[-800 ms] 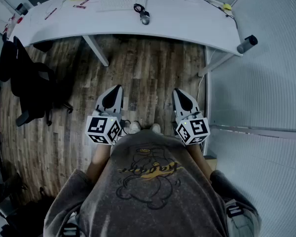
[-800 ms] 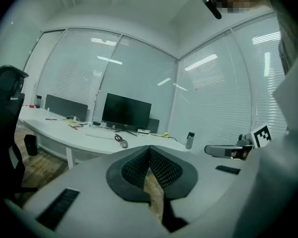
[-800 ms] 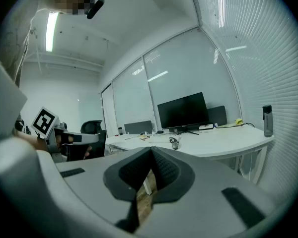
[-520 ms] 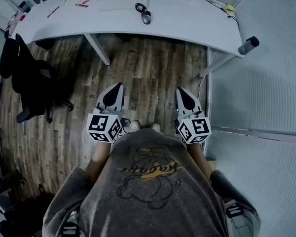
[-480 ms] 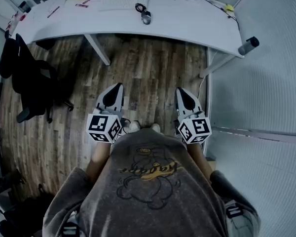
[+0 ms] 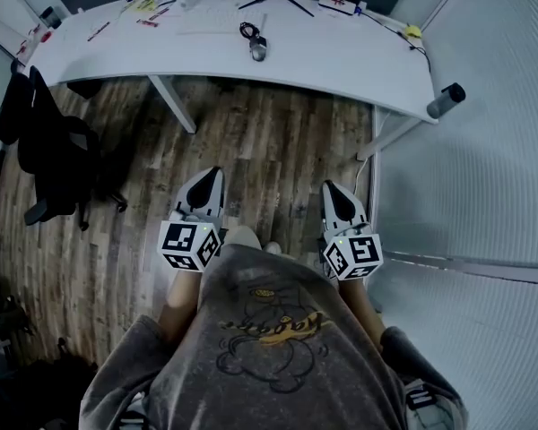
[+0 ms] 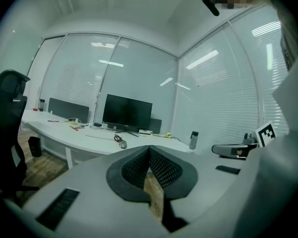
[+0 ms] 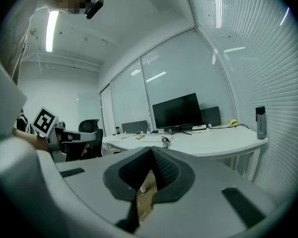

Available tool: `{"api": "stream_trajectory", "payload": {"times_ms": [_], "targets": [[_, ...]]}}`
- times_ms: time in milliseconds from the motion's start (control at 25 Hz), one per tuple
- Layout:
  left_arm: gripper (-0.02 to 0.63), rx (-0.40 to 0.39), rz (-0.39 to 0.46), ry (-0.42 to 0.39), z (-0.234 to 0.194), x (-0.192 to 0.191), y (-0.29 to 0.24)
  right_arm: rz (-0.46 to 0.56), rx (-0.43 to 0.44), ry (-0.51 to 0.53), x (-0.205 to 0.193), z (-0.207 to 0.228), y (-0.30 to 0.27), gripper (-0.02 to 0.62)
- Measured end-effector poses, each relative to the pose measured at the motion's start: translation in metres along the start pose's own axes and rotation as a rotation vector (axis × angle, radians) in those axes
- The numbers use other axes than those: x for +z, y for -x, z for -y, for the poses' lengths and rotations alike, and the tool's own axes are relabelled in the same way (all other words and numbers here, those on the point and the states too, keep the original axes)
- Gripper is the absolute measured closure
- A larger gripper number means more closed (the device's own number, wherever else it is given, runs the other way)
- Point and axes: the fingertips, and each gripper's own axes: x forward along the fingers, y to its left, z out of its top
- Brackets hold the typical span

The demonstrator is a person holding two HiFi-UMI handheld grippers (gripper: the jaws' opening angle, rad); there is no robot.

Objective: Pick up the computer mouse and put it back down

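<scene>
the mouse (image 6: pixel 258 50) lies on the tabletop (image 6: pixel 341 56), well apart from both tools, so the step in hand looks like the approach; the next move calls for closing in and opening one tool over it. the left tool (image 6: pixel 211 179) and right tool (image 6: pixel 332 193) hang above the wood floor (image 6: pixel 269 141), each with jaws together on nothing. only the head view shows that floor gap, while the left gripper view shows the monitor (image 7: pixel 127 112) upright behind the mouse

A grey bottle (image 6: pixel 446 100) stands at the white desk's (image 6: pixel 341 56) right corner; a dark monitor (image 7: pixel 127 112) along its far edge; a black office chair (image 6: pixel 49 150) off its left end, on wooden floor (image 6: pixel 269 141).
</scene>
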Motion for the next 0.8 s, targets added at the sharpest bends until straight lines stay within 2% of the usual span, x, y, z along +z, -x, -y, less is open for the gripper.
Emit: {"api": "stream_trajectory", "payload": {"times_ms": [320,800], "targets": [[0.591,0.024,0.020,-0.003,0.012,0.009,-0.016,0.012,0.020,0.012,0.010,0.021,-0.007,0.588],[0.591,0.012,0.022,0.001,-0.012,0.015,-0.070,0.012,0.024,0.005,0.014,0.042,-0.063,0.588]]}}
